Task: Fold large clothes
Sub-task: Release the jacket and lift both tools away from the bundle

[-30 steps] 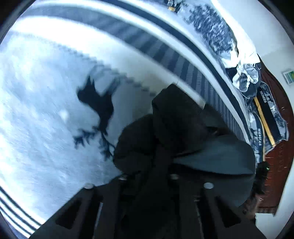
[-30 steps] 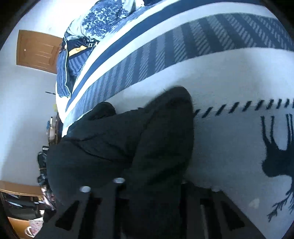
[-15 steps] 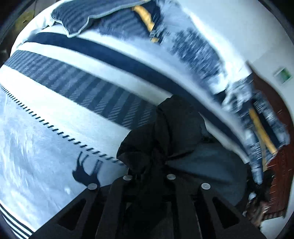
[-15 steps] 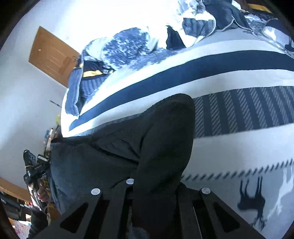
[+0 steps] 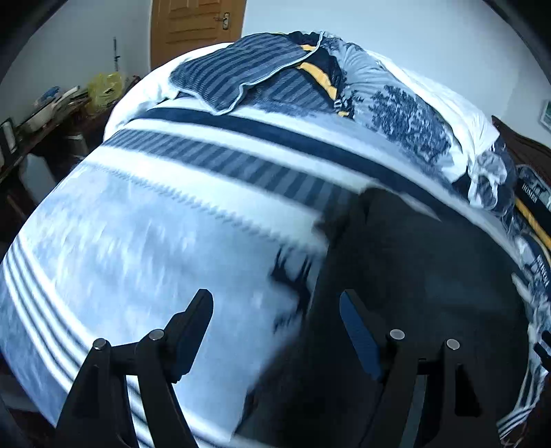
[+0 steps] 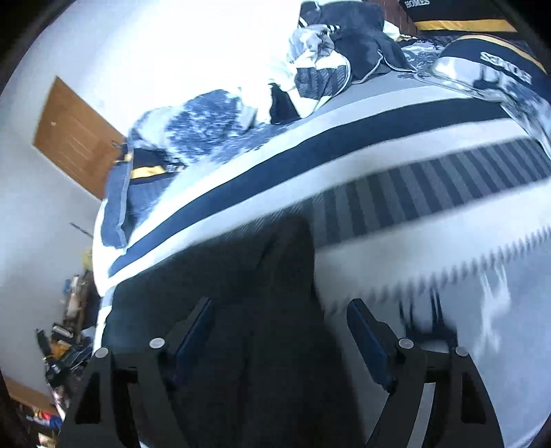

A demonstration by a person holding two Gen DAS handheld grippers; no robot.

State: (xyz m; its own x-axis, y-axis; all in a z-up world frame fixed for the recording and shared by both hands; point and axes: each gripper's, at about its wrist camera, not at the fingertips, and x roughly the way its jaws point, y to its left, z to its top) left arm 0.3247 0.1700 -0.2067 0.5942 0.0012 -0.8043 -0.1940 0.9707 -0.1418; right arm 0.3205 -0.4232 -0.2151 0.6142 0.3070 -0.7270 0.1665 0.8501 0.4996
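A large black garment point(image 5: 423, 275) lies spread on the striped blue-and-white blanket point(image 5: 144, 248). It fills the lower right of the left wrist view. My left gripper point(image 5: 273, 303) hovers above its left edge with the jaws opening, and nothing is pinched between the pads. In the right wrist view the same garment point(image 6: 234, 275) covers the lower left. My right gripper point(image 6: 280, 310) hangs over it with the jaws opening, its pads apart from the cloth. The blanket point(image 6: 447, 275) shows to the right.
Crumpled quilts and pillows point(image 5: 310, 79) are piled along the far side of the bed. A wooden door point(image 5: 196, 24) stands behind it. A cluttered side table point(image 5: 44, 113) sits at the left, and a dark headboard point(image 5: 523, 144) at the right.
Both grippers were shut on bunched black cloth and now stand wide apart. The garment has dropped flat onto the blanket, and both hands have risen and tilted up towards the far side.
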